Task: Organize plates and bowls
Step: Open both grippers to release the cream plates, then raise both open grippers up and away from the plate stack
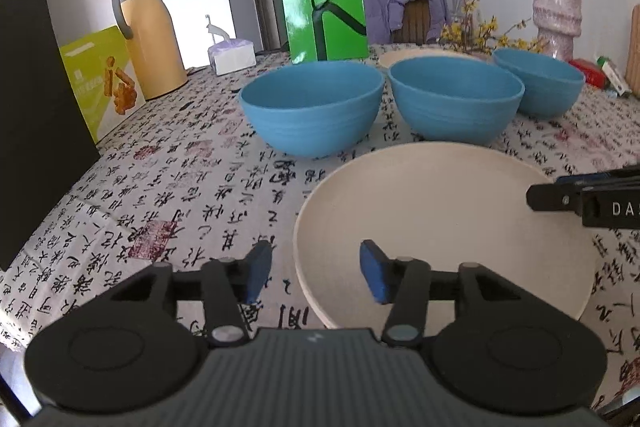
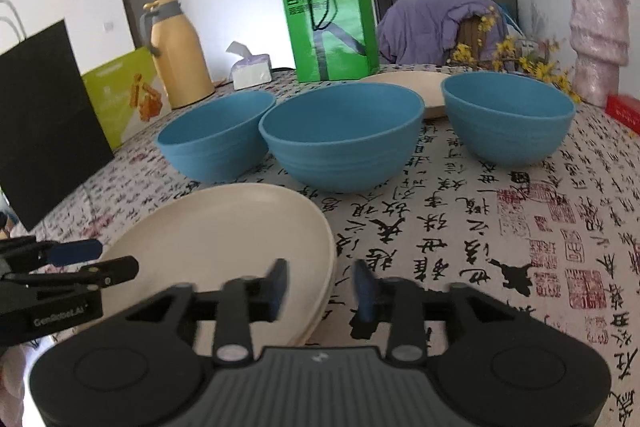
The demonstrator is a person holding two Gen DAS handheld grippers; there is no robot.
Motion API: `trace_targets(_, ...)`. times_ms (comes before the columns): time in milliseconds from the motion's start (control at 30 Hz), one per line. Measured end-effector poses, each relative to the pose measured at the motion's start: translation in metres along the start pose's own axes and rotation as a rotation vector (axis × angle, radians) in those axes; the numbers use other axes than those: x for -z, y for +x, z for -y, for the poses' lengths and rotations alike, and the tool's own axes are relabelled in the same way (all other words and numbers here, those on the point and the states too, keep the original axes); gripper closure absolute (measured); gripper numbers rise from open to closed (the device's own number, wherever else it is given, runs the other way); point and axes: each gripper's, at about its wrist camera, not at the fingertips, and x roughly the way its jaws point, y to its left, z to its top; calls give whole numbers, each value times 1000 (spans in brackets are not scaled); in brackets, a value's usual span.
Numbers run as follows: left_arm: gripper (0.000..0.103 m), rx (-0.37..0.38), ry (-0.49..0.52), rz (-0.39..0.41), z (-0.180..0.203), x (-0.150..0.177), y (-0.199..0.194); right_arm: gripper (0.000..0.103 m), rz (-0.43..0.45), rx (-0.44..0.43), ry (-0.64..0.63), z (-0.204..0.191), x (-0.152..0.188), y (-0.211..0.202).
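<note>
Left claw [image 1: 310, 277] apart over plate rim, right claw [image 2: 320, 287] apart, three bowls [image 1: 312, 107], two plate [image 1: 440, 227] spots on table [image 1: 180, 187]

Lower centre of my frame: stacked plates [image 2: 224, 239] on the surface [image 2: 520, 247]; three bowls [image 2: 340, 139] in a row behind; another plate [image 2: 408, 83] beyond.

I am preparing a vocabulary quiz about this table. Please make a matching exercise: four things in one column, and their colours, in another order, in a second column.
Things:
1. middle bowl
2. near plate
3. paper bag
4. thermos jug

Colours:
a. green
b. yellow
c. blue
d. cream

Pairs: 1-c, 2-d, 3-a, 4-b
</note>
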Motion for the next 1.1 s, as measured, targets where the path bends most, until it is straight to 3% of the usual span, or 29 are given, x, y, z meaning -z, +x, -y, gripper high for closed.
trace_targets(67, 36, 10, -13, 9, -2, -3, -2, 39, 12, 6, 11, 1, 0, -2)
trace_targets(100, 28, 16, -19, 16, -3, -4, -3, 35, 18, 8, 14, 2, 0, -3)
trace_targets(167, 21, 31, -30, 34, -4, -7, -7, 14, 27, 11, 26, 3, -1, -5)
trace_targets(267, 4, 53, -50, 52, -6, -13, -11, 2, 47, 12, 35, 5, -4, -9)
trace_targets(567, 0, 132, -132, 82, -16, -26, -15, 0, 58, 29, 70, 13, -9, -20)
trace_targets(800, 0, 140, -170, 67, -21, -29, -10, 0, 74, 68, 115, 25, -6, -25)
trace_targets(967, 0, 154, -220, 64, -28, -27, -9, 0, 100, 59, 124, 27, -6, -29)
trace_targets(1100, 0, 144, -229, 81, -30, -28, -10, 0, 72, 37, 103, 25, -10, -27)
